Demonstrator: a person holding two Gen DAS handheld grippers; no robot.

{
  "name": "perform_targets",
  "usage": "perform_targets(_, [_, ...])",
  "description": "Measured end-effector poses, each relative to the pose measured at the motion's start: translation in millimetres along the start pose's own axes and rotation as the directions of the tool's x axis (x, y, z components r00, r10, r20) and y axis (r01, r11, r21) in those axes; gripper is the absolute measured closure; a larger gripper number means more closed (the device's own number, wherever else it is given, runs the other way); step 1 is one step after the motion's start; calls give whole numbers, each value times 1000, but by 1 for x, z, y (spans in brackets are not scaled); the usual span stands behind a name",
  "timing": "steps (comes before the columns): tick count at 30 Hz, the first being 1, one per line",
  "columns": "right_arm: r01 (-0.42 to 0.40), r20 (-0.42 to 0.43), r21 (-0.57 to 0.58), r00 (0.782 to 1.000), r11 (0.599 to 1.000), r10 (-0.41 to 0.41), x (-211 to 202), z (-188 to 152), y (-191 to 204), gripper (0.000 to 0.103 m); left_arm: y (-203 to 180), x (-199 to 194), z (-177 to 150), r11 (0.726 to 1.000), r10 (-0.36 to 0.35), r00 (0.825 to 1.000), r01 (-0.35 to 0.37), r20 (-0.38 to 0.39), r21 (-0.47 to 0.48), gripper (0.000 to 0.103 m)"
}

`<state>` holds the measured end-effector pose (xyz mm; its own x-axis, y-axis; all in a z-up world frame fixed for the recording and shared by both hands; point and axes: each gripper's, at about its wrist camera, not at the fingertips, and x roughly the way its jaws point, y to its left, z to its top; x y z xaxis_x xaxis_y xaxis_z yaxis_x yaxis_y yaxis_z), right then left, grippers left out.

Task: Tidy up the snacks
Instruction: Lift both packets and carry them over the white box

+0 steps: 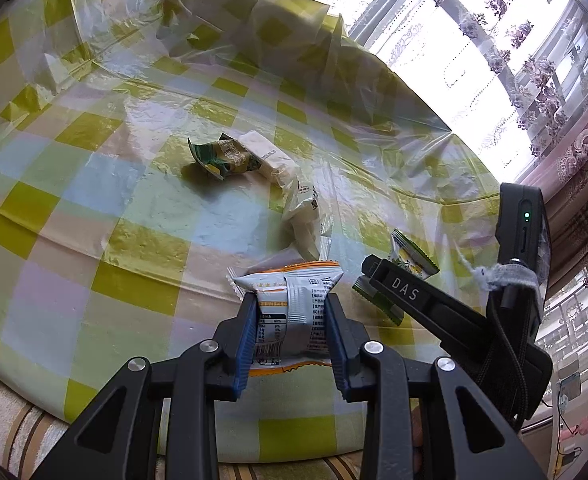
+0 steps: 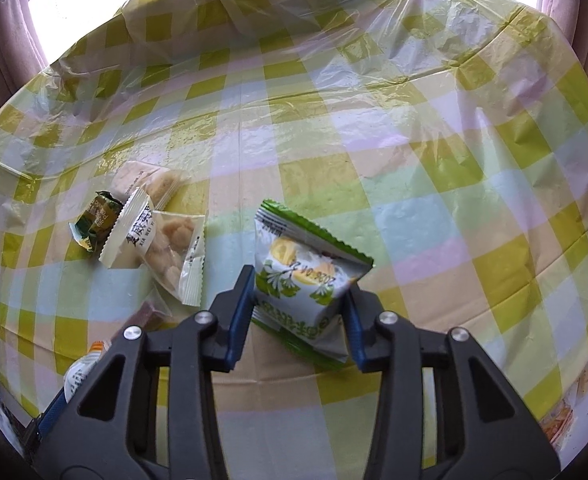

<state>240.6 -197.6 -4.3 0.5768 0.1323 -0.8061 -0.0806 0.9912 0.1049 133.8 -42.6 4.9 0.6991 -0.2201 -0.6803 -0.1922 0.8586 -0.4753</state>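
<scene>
- A table [image 2: 433,184] carries everything, covered by a glossy, wrinkled plastic cloth [image 1: 106,184] checked in yellow-green, pale blue, lilac and cream.
- On the cloth lies a dark green snack packet [image 2: 96,222].
- Touching it are 2 clear packets of pale biscuits [image 2: 166,248].
- A brownish packet [image 2: 150,314] lies nearer the camera.

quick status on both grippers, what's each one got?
Left gripper: shut on the orange-and-white snack packet.
Right gripper: shut on the green-and-white snack packet, pads on both sides of it.
</scene>
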Motion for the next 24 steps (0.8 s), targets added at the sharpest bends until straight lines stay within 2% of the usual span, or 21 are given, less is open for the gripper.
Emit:
perform_targets(14, [-22, 32, 18, 999, 1000, 21, -44, -22, -29, 59, -18, -5, -2, 998, -4, 1000, 3, 11, 67, 69])
perform_targets(24, [-28, 49, 55, 998, 998, 25, -75, -37, -66, 59, -58, -9, -10, 986, -47, 999, 49, -20, 157, 69])
